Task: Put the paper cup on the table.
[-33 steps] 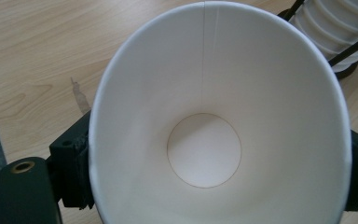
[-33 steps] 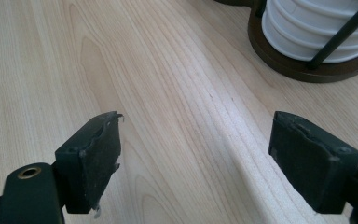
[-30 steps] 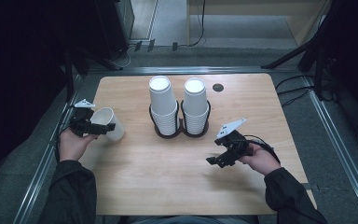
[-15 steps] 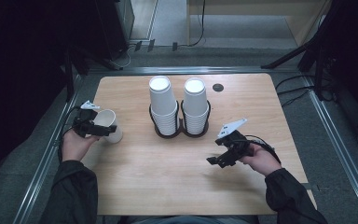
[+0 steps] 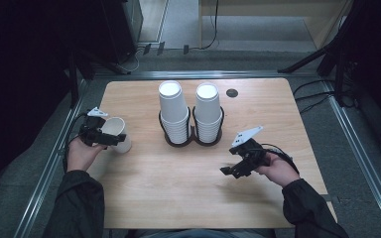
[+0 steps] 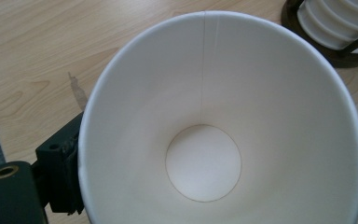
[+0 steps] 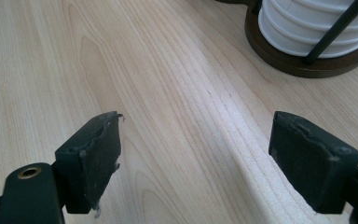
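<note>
White paper is what fills the left gripper view: a single loose cup [image 6: 219,135] seen straight down its mouth, with the left gripper [image 6: 214,196] clamped across its wall, a black pad showing at either side of the rim. In the high view that cup [image 5: 116,133] sits at the left-middle of the frame, near the table's [image 5: 178,198] left edge, held in the person's left hand [image 5: 82,153]. To handle it well, I would judge the squeeze should stay light, since thin paper buckles, and the cup should be kept level and lowered flat onto its base before letting go. Right of centre, the right gripper [image 5: 238,166] hovers over bare wood with its jaws spread apart and nothing between them [image 7: 196,158], ready to steady things if needed. Farther up the frame stand two stacks of upturned cups [image 5: 173,111], side by side in a dark twin holder [image 5: 192,140], well apart from the loose one. Count: one loose cup, two stacks, one holder, two grippers.
</note>
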`<state>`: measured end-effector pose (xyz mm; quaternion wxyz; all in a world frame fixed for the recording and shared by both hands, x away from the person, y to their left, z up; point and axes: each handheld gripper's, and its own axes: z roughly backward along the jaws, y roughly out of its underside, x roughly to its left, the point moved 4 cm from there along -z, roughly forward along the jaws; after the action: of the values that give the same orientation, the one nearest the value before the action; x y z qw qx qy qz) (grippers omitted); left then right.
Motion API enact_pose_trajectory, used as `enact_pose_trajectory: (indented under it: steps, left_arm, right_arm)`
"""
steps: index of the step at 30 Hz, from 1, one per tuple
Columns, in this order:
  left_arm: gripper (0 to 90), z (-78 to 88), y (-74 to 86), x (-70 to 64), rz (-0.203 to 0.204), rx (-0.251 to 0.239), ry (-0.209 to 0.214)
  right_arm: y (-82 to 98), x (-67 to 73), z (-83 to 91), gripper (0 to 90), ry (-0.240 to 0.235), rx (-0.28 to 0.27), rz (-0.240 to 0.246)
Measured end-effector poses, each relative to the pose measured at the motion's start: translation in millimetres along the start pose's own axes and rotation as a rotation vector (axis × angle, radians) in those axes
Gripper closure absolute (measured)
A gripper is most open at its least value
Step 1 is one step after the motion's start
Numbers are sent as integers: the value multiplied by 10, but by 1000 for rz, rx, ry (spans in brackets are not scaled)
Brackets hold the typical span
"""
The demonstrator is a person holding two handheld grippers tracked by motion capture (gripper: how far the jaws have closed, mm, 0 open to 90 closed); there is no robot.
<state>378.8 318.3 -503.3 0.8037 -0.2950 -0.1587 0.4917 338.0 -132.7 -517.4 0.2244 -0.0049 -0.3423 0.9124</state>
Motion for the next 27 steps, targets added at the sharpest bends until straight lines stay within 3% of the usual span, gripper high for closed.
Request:
enact_pose_trajectory:
  steps: [10, 17, 27]
  left_arm:
    - [15, -16, 3, -7, 1, 7, 21]
    - [0, -4, -10, -6, 28, 6, 46]
    - [0, 55, -55, -31, 22, -4, 44]
  right_arm:
    - [0, 1, 1, 169, -1, 1, 0]
    - [4, -2, 4, 169, 1, 3, 1]
    - [3, -5, 14, 169, 2, 0, 2]
